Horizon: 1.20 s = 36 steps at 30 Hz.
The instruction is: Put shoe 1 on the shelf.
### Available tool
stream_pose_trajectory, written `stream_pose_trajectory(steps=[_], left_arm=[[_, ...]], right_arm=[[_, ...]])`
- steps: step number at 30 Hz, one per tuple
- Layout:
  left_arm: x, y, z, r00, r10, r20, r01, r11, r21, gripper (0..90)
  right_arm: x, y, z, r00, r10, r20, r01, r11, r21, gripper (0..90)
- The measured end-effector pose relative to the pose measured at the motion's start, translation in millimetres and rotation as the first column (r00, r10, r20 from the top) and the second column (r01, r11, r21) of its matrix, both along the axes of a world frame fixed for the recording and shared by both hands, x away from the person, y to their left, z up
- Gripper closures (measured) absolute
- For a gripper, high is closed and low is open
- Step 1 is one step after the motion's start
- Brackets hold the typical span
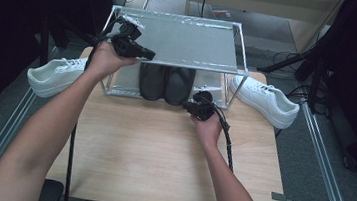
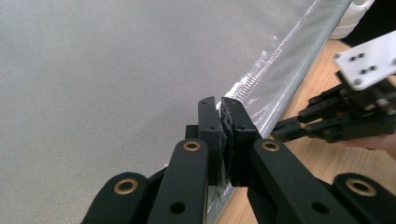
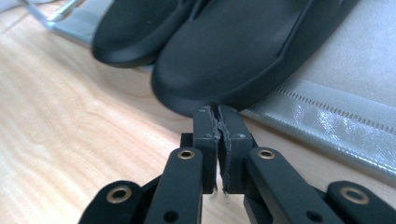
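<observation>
A pair of black shoes [image 1: 166,81] [image 3: 224,51] rests on the lower silver shelf [image 3: 336,107] of a metal-framed rack. My left gripper [image 1: 148,54] [image 2: 220,105] hovers at the front left edge of the rack's top shelf [image 1: 187,41] [image 2: 116,70], its jaws together with nothing between them. On the wooden table, my right gripper [image 1: 187,105] [image 3: 218,112] points at the end of the right black shoe, almost touching it, with its pads closed on nothing. The right gripper [image 2: 336,121] also appears far off in the left gripper view.
One white sneaker [image 1: 56,75] lies off the table's left side and another [image 1: 264,99] [image 2: 355,14] at the right of the rack. The wooden table [image 1: 151,148] stretches bare toward me. Metal rails run along both sides of the floor.
</observation>
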<state>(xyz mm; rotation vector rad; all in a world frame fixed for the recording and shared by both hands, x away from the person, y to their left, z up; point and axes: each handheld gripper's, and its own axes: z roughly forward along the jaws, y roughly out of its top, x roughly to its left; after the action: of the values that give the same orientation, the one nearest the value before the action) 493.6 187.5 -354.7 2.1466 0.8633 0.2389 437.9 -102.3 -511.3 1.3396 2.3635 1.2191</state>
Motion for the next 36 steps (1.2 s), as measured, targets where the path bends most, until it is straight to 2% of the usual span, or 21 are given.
stream_pose_trajectory(steps=[2,5,7,11,15,17,18,21,26,30,36], left_arm=[[-0.1,1.1,-0.4,0.9998,0.008,0.016,-0.008,1.0000,0.003,81.0],[1.0,5.8,-2.1,0.9999,0.012,-0.010,-0.012,0.9992,-0.039,79.1],[1.5,7.1,-1.6,0.9997,0.018,-0.018,-0.019,0.9987,-0.047,75.7],[0.4,8.1,2.2,0.9994,0.014,-0.031,-0.016,0.9987,-0.047,67.2],[-4.5,6.9,5.9,0.9991,0.009,-0.042,-0.011,0.9991,-0.041,58.4],[-8.3,6.4,8.5,0.9995,0.003,-0.030,-0.004,0.9995,-0.030,55.9],[-10.2,6.7,9.7,0.9996,0.003,-0.028,-0.004,0.9993,-0.038,54.7],[-16.1,8.0,14.3,0.9997,-0.001,-0.026,0.000,0.9982,-0.060,51.4],[-28.6,7.3,19.2,0.9999,-0.015,-0.006,0.014,0.9988,-0.046,49.9],[-37.2,8.6,19.8,0.9997,-0.025,-0.003,0.025,0.9978,-0.061,48.4],[-46.4,11.8,15.0,0.9992,-0.034,-0.022,0.032,0.9965,-0.078,46.1]], right_arm=[[-5.6,-3.6,3.1,0.9996,0.016,0.021,-0.016,1.000,0.015,85.3],[-14.4,-9.3,5.1,0.9989,0.040,0.023,-0.041,0.998,0.039,81.1],[-20.2,-13.2,5.7,0.9987,0.048,0.019,-0.049,0.997,0.056,77.9],[-31.8,-20.6,8.3,0.9979,0.056,0.031,-0.059,0.995,0.084,74.4],[-41.1,-25.7,13.3,0.9953,0.077,0.059,-0.082,0.994,0.074,67.9],[-43.8,-27.8,14.4,0.9939,0.094,0.057,-0.098,0.992,0.081,64.7],[-45.4,-28.8,14.7,0.9935,0.101,0.053,-0.105,0.991,0.084,64.2],[-50.5,-32.2,14.6,0.9912,0.120,0.057,-0.124,0.989,0.082,61.9],[-59.1,-39.6,13.8,0.9894,0.127,0.070,-0.133,0.987,0.094,57.3],[-62.0,-44.3,13.4,0.9896,0.133,0.054,-0.138,0.986,0.096,51.4],[-66.7,-52.1,12.2,0.9895,0.138,0.042,-0.142,0.984,0.110,51.0]])
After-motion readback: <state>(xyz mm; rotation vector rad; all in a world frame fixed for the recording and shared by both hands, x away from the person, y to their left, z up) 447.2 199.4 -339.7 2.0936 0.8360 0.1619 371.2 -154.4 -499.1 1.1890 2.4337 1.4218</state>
